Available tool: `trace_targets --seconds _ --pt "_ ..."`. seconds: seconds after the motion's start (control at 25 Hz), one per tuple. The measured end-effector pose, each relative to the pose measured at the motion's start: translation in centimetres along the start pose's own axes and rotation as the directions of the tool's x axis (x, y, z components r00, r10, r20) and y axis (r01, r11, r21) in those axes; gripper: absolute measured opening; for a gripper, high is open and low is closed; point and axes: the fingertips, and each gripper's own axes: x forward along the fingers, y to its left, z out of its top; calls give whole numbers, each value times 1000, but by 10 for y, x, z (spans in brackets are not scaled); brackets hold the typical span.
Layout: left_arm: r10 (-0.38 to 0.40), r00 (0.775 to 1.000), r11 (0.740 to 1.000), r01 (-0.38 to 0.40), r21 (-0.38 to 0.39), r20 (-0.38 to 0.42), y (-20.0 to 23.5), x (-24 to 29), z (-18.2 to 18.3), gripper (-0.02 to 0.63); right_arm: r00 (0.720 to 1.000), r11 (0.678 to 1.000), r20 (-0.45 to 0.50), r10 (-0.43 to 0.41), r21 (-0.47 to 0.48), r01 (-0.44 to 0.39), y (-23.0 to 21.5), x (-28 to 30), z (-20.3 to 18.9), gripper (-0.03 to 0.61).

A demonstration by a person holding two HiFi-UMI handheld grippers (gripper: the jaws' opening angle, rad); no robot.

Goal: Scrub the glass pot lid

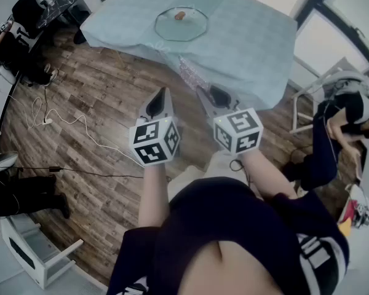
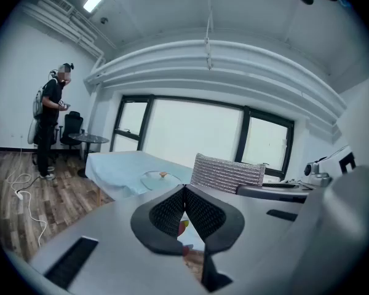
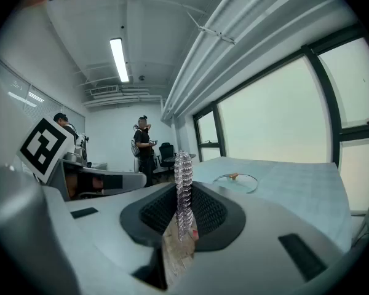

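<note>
The glass pot lid with its small brown knob lies flat on the table's light blue cloth, well ahead of both grippers. It also shows far off as the lid and the lid. My left gripper is shut with nothing between its pads, which meet in the left gripper view. My right gripper is shut on a silvery mesh scrub pad, which stands upright between the pads. Both grippers hang over the wood floor, short of the table's near edge.
A white cable and a black cable lie on the wood floor at left. A person sits by a white chair at right. Another person stands near a round dark table. A white cabinet stands at lower left.
</note>
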Motion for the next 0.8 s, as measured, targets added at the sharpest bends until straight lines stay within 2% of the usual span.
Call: trace_targets --seconds 0.64,0.8 --pt "-37 999 998 37 43 6 -4 -17 -4 2 999 999 17 -37 -29 37 18 -14 -1 75" --pt "-44 999 998 43 45 7 1 -21 -3 2 999 1000 45 -15 -16 16 29 -14 3 77"
